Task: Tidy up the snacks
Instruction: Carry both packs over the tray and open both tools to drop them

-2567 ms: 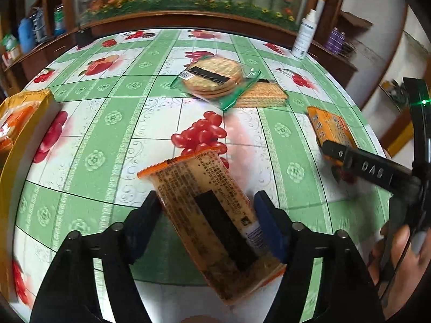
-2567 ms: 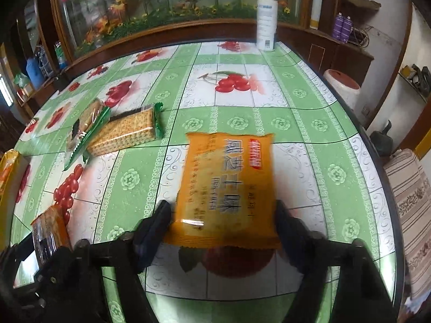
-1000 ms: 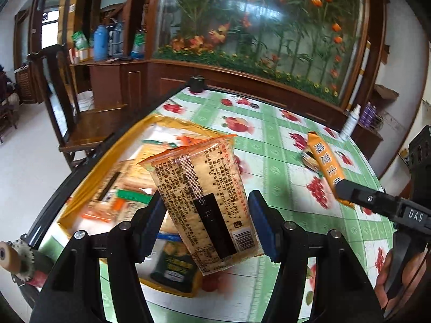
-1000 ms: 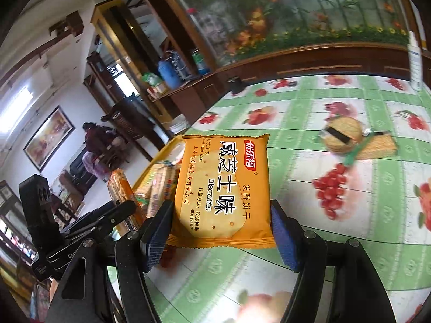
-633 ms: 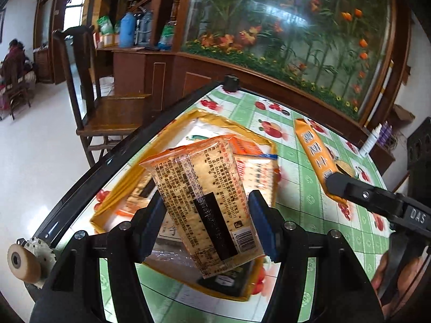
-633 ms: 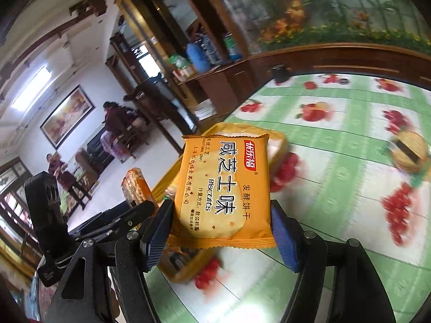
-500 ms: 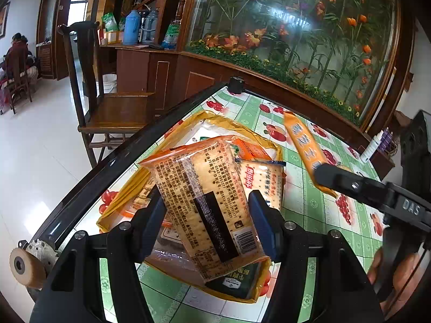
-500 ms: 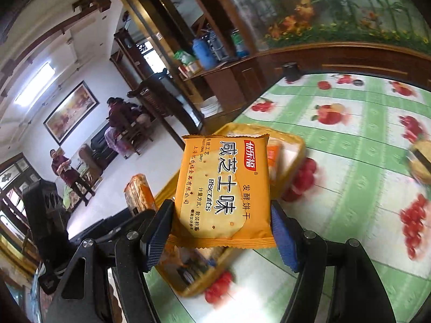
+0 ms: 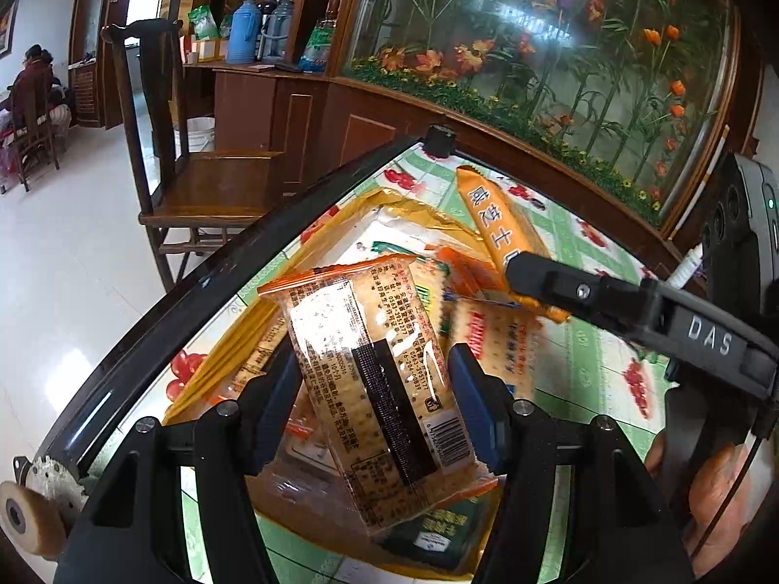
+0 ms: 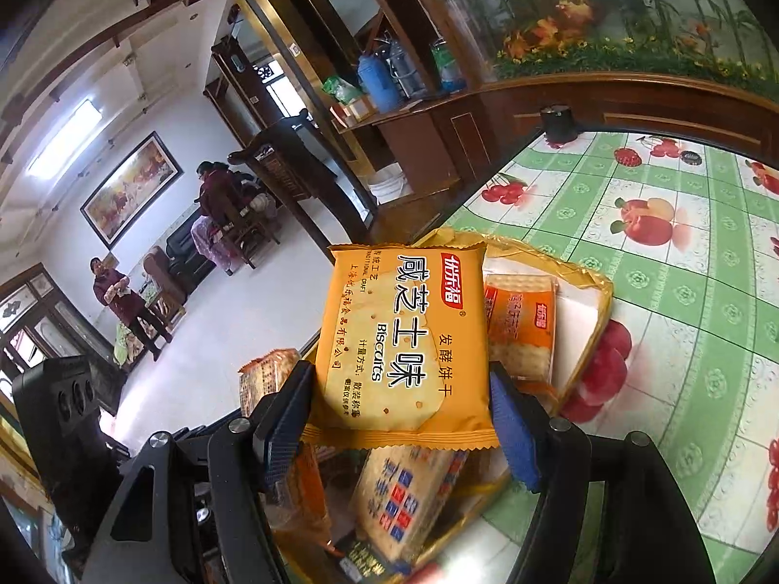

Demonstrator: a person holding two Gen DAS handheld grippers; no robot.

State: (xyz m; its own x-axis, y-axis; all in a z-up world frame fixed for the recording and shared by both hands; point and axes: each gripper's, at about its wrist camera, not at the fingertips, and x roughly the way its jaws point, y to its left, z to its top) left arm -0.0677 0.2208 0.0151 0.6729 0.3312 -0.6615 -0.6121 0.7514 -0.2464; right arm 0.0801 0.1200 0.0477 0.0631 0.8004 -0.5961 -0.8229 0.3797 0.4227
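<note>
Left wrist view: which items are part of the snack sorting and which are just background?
Job:
- clear cracker pack, held in the left gripper
- orange biscuit pack, held in the right gripper
- yellow tray with snack packs already in it

Lying about:
- wooden chair
- blue thermos
- white bottle

Biscuit packet (image 10: 401, 345): showing orange-yellow, with white and black lettering and a red logo patch.
Cracker pack (image 9: 377, 389): showing clear film edged in orange, with a black stripe and black print.
Tablecloth (image 10: 681, 224): showing green and white checks with red fruit.
Box (image 10: 591, 275): showing golden yellow.
Gripper pads (image 10: 511, 430): showing blue on black.
</note>
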